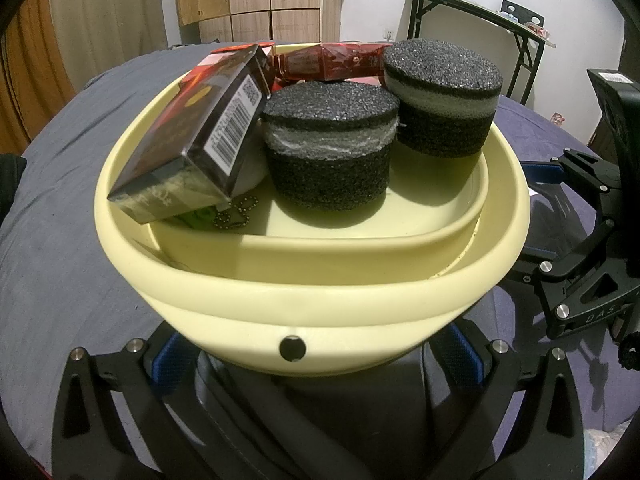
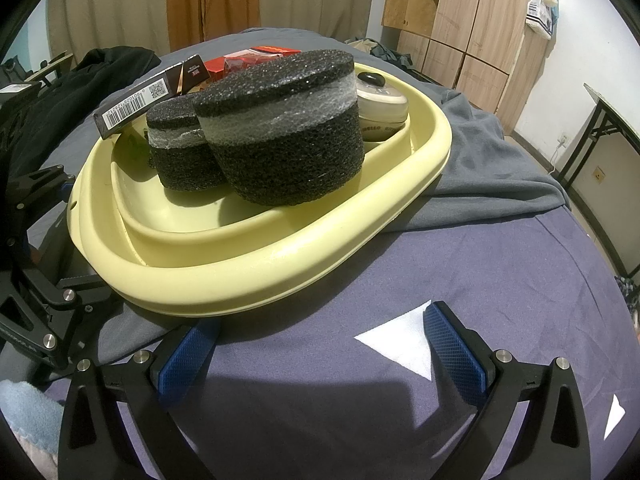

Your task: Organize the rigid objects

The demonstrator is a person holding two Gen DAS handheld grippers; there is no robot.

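In the left wrist view, the pale yellow plastic basin (image 1: 320,304) fills the centre of the frame, its near wall set between the blue-padded fingers of the left gripper (image 1: 316,354), which stand spread on either side of it; whether they press the wall I cannot tell; inside sit two black foam cylinders with a grey band (image 1: 330,144), a dark cardboard box with a barcode (image 1: 192,144) leaning at upper left, and a red packet (image 1: 332,64) at the far rim; the right gripper (image 1: 576,240) shows at the right edge.

In the right wrist view, the basin (image 2: 256,276) lies in the upper left on a grey-blue bed cover (image 2: 500,272); the right gripper (image 2: 320,344) hangs unclenched and empty at the bottom, its left blue pad (image 2: 188,356) just beside the basin's near rim.
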